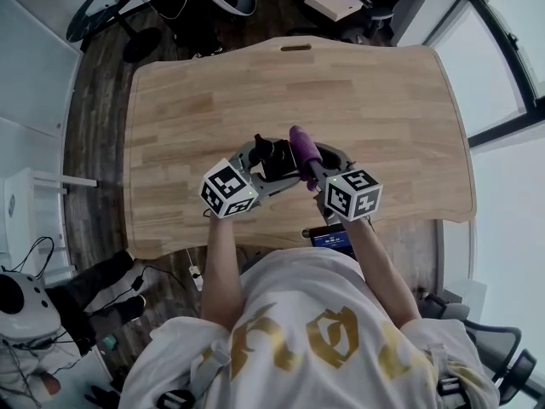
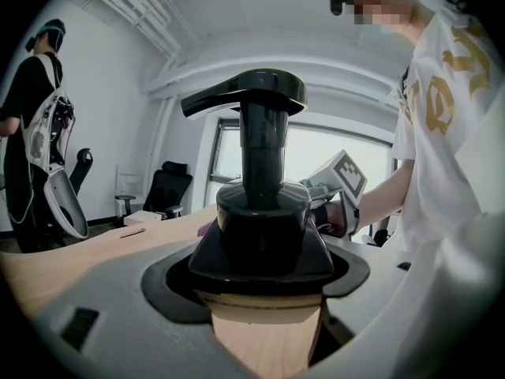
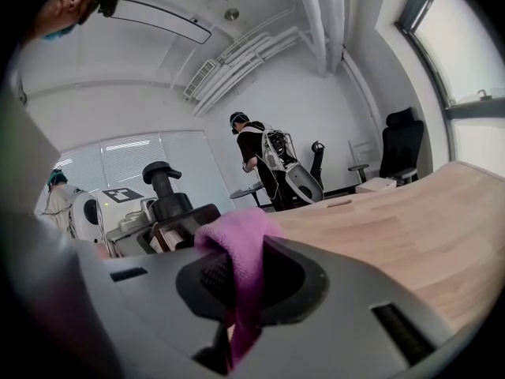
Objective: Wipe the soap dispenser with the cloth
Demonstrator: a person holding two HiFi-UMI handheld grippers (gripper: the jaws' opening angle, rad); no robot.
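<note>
While the left gripper (image 2: 264, 294) has its jaws clamped on the body of the soap dispenser (image 2: 262, 212), the right gripper (image 3: 237, 287) has its jaws pinched on the cloth (image 3: 241, 247), a pinkish-purple one that bunches up over the top of the jaws and hangs down between them. So the count is two grippers, one dispenser and one cloth. There are also two marker cubes, one on each gripper (the left cube (image 1: 228, 189) and the right cube (image 1: 353, 194) sit closest to the person).

From the head view, the dispenser is over the near-middle of the table (image 1: 383, 100), upright, with a black pump head. The cloth is right up against its right side, though I can't tell if they're actually touching. I also can't tell whether the bottle is resting on the wood or lifted off it.

The table is a single light wooden top with rounded corners. Around it there's dark wood floor, a white box (image 1: 334, 2) on the floor past the far edge, a black office chair (image 2: 170, 188) and big windows (image 1: 511, 49) on the right. One person in black (image 3: 256, 156) stands in the background.
</note>
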